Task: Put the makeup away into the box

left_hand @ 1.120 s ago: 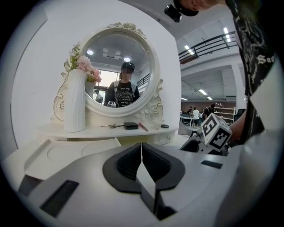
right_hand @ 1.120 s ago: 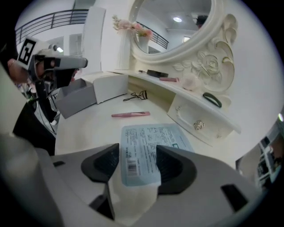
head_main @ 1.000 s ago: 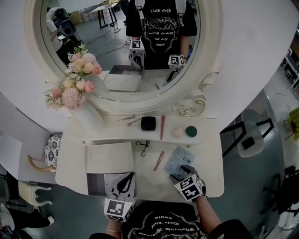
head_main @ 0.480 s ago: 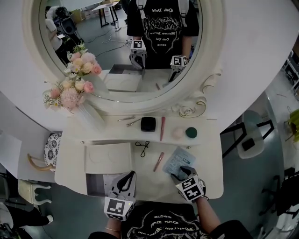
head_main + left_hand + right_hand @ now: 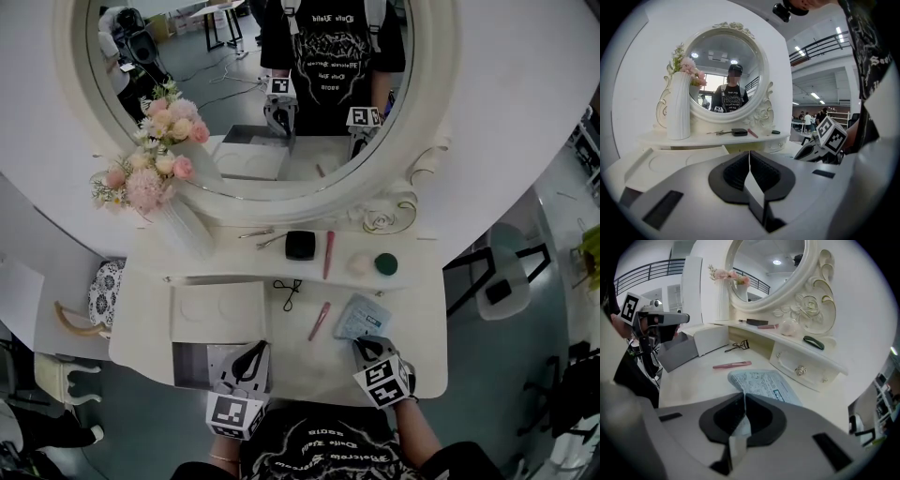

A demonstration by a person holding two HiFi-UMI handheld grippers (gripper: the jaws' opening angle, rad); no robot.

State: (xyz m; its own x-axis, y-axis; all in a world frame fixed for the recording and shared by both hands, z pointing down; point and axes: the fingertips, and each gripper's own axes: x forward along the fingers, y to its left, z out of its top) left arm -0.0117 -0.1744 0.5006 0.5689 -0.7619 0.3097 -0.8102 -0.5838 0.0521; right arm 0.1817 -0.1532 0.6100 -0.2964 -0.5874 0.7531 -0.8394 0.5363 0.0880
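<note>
Right tongs (image 5: 361,345) just closing, now pinching the near corner of the packet (image 5: 364,317) at 5 o'clock on the surface (image 5: 309,361). Left tongs (image 5: 251,361) pressed together, empty, over the box (image 5: 192,366) at 7 o'clock. Risk: thin corner grip, so packet slipping or flopping loose on lifting.

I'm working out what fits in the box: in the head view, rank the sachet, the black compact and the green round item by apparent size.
1. sachet
2. black compact
3. green round item
The last two share the shelf, about equally far, so that order is safe.
</note>
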